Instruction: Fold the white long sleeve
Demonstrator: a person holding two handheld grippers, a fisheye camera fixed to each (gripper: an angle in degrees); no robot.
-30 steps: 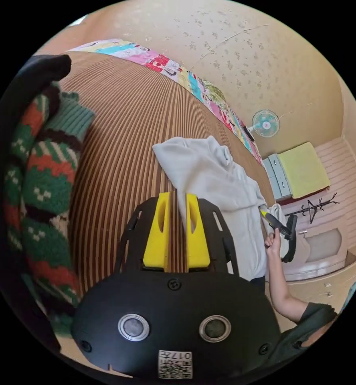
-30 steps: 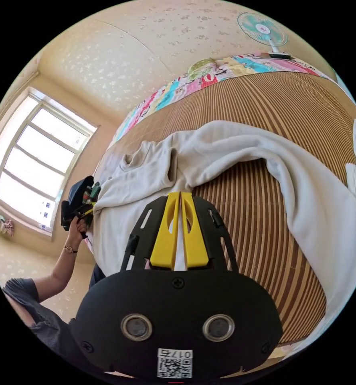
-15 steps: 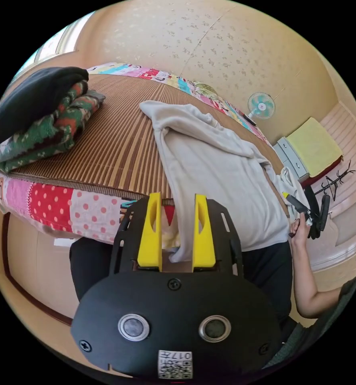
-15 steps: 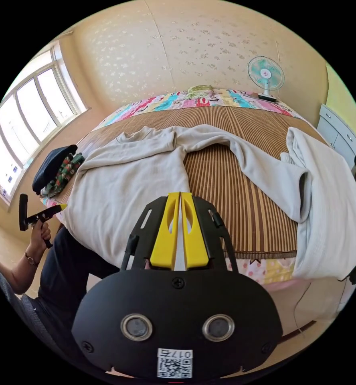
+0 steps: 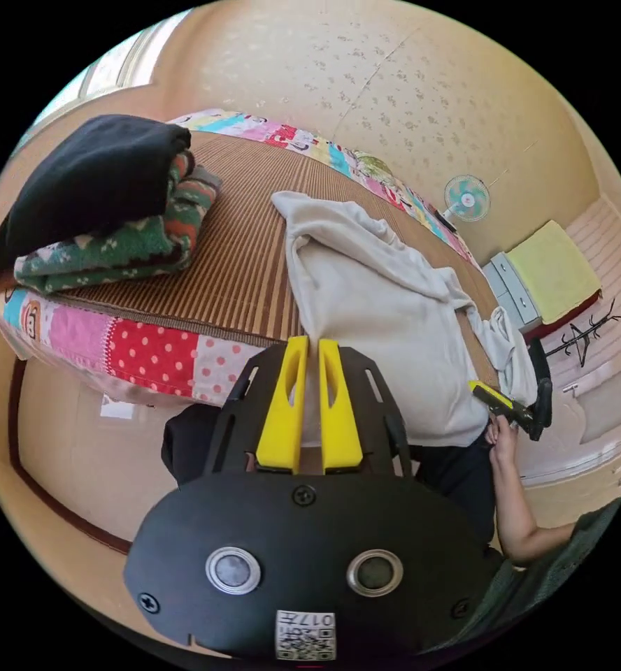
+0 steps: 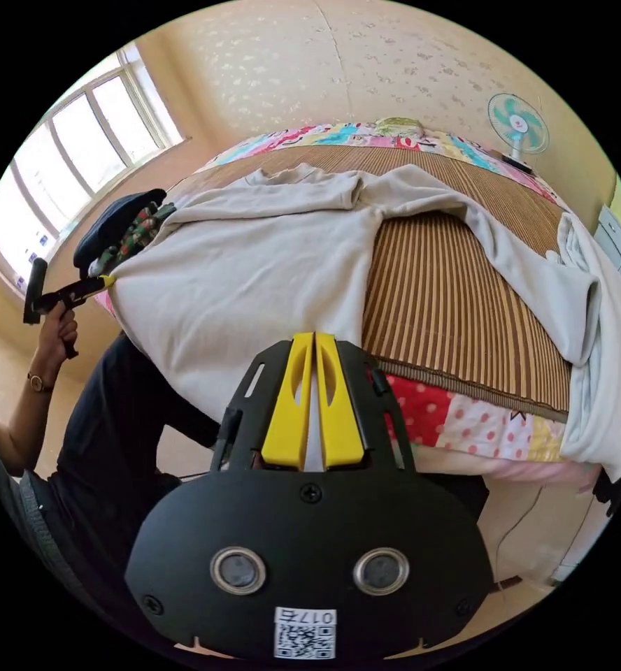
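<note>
I have the white long sleeve shirt [image 6: 254,272] by its hem, one corner in each tool, and I am drawing it toward me over the near edge of the bed. My left gripper [image 5: 309,353] has its yellow jaws pressed together on the left hem corner, the cloth running up between them; my right gripper [image 6: 314,346] is clenched the same way on the right hem corner. The body of the shirt lies flat on the striped bamboo mat [image 6: 450,293], collar end away from me, hem hanging just past the patchwork quilt edge [image 6: 478,419]. One sleeve trails off across the mat toward another pale garment [image 6: 604,349] draped at the bed's side. The stack of folded clothes [image 5: 108,203], a dark one on top of a patterned knit, sits at the corner of the mat, well apart from the shirt.

As I judge it, this is the laying-out step: the shirt is being squared and pulled taut before any fold is made. Next I should set the hem down even with the mat's edge, let go of both corners, and then take up the long loose sleeve, which needs bringing in across the body. The risk is that sleeve dragging the neighbouring pale garment with it
</note>
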